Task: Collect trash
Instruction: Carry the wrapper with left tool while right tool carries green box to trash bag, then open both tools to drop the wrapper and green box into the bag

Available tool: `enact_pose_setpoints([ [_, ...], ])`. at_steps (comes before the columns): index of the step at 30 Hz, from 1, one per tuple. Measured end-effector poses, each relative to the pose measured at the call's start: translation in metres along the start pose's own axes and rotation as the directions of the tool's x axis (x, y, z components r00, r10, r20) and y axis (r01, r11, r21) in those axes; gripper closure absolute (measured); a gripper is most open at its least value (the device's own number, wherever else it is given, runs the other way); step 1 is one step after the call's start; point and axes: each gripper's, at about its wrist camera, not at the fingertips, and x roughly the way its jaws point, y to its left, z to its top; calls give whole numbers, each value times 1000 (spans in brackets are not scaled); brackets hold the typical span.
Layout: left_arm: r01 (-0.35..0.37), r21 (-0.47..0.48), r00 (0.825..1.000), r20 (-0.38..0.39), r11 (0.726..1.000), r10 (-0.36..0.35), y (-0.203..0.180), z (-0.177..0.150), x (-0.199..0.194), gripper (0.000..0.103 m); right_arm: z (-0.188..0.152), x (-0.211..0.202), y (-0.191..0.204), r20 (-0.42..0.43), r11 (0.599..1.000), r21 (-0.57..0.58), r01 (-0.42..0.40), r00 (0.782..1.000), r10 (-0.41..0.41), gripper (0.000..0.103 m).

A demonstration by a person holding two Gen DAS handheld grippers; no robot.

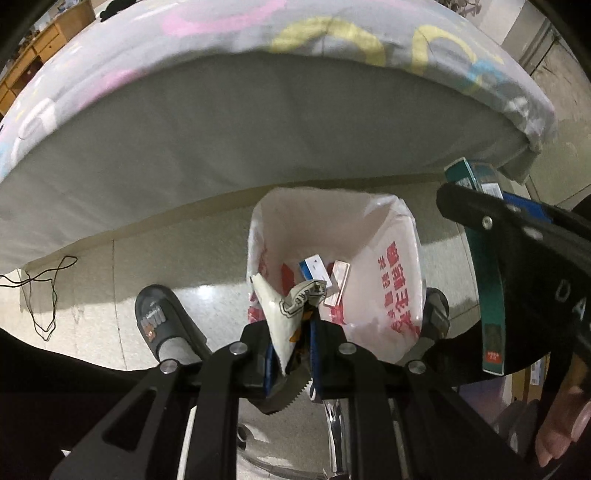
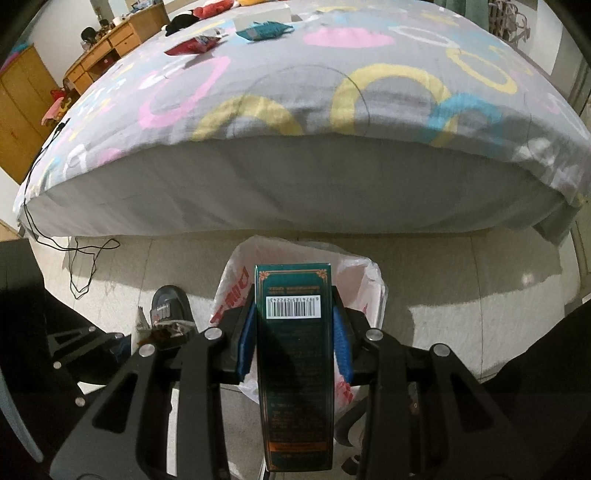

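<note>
1. At the left of the left wrist view, a grey slipper (image 1: 162, 317) stands on the tiled floor beside a loose black cable (image 1: 44, 295). Neither looks like rubbish to collect.
2. In the lower middle of that view, the left gripper (image 1: 291, 354) is pinched tight on a crumpled white snack wrapper (image 1: 284, 314), whose torn edge sticks out below the jaws. It hangs right over the mouth of the bag.
3. Centre frame, the white plastic bag (image 1: 391, 258) with red print stands open on the floor in front of the bed. Two small cartons already lie at its bottom, one blue and white (image 1: 313, 267), one pinkish white (image 1: 338, 282). So part of the job looks done.
4. In the lower middle of the right wrist view, the right gripper (image 2: 295, 332) is clamped on a tall dark green box (image 2: 295, 350) with a barcode, the blue pads pressing both its sides. The box points down toward the same bag (image 2: 369, 280), whose rim shows behind it.
5. My reading: both pieces are picked up and brought to the bag but not yet let go, so the drop is the step in hand.
6. In the upper left of the right wrist view, a red packet (image 2: 195, 44) and a teal one (image 2: 264, 29) lie on the ring-patterned bedspread (image 2: 369, 81), with a white box (image 2: 262, 16) beyond. If these count as trash, more trips remain.
</note>
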Motion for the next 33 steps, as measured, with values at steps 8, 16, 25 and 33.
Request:
enact_pose_setpoints([
  [8,-1,-6,999,-45,1000,0,-1,1,18,88,1,21,0,-43,1000,2,12,999,-12,68],
  [16,18,-38,995,-97,999,-21,3,4,36,88,1,43,-1,-91,1000,3,15,996,-15,68],
  [25,34,-46,990,-139,998,-40,-1,7,51,88,5,68,-2,-129,999,7,31,991,-30,68],
  [33,53,-77,979,-194,996,-67,-3,11,71,87,3,88,-6,-173,999,12,42,984,-39,68],
])
